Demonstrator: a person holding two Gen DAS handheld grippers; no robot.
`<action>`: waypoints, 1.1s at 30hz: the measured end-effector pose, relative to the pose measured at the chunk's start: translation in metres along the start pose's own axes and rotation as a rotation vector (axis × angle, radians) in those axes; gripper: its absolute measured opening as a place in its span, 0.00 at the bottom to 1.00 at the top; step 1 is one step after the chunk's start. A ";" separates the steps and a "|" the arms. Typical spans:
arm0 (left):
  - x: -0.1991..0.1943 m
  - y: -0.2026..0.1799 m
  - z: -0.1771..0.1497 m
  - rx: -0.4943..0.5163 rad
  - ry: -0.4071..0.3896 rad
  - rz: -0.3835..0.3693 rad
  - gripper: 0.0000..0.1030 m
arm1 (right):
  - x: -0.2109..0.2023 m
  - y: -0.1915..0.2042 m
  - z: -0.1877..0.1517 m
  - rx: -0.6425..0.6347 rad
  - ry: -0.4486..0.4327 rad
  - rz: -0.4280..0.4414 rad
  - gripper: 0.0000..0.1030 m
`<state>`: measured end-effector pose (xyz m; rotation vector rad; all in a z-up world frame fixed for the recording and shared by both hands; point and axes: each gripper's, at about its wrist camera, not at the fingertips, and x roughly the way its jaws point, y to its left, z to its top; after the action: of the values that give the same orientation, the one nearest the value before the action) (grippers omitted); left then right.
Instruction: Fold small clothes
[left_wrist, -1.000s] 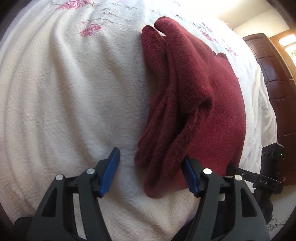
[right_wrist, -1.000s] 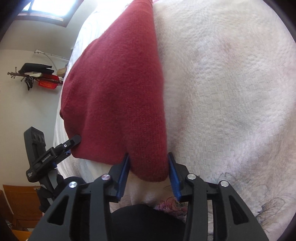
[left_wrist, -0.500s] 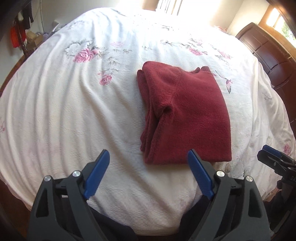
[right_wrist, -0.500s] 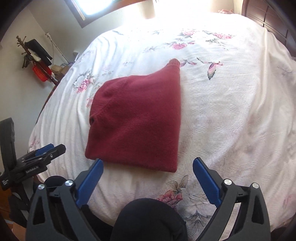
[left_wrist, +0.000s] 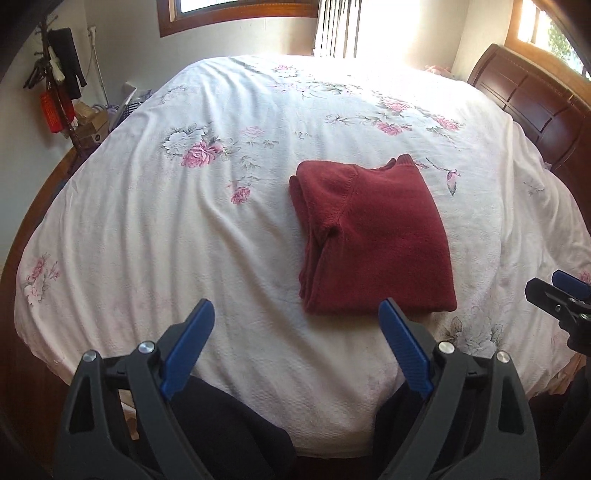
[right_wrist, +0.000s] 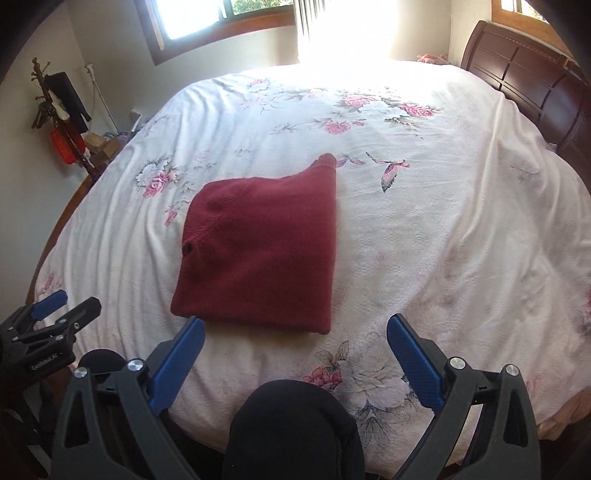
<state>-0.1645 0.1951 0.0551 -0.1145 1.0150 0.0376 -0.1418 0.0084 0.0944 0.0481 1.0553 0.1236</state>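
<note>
We hold our left gripper (left_wrist: 295, 338) above the near edge of the bed (left_wrist: 147, 240), its blue pads spread wide with nothing between them. Our right gripper (right_wrist: 295, 352) hangs over the same edge, equally wide apart and empty. The red sweater (left_wrist: 373, 240) lies folded into a neat rectangle on the flowered bedspread, towards the near edge and roughly midway between the sides, with a cuff poking out at its far corner. Neither gripper touches it. A dark wooden headboard (right_wrist: 524, 81) stands at the bed's right side.
</note>
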 end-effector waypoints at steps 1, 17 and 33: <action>-0.002 0.000 -0.001 0.001 -0.002 0.000 0.87 | -0.001 0.000 0.000 0.002 0.003 -0.013 0.96; -0.032 -0.008 -0.003 0.033 -0.058 0.016 0.87 | -0.040 0.015 -0.007 -0.038 -0.119 -0.068 0.96; -0.028 -0.020 -0.005 0.054 -0.067 0.059 0.87 | -0.035 0.011 -0.004 -0.038 -0.121 -0.131 0.96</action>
<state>-0.1819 0.1751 0.0782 -0.0336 0.9519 0.0668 -0.1632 0.0154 0.1240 -0.0469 0.9325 0.0219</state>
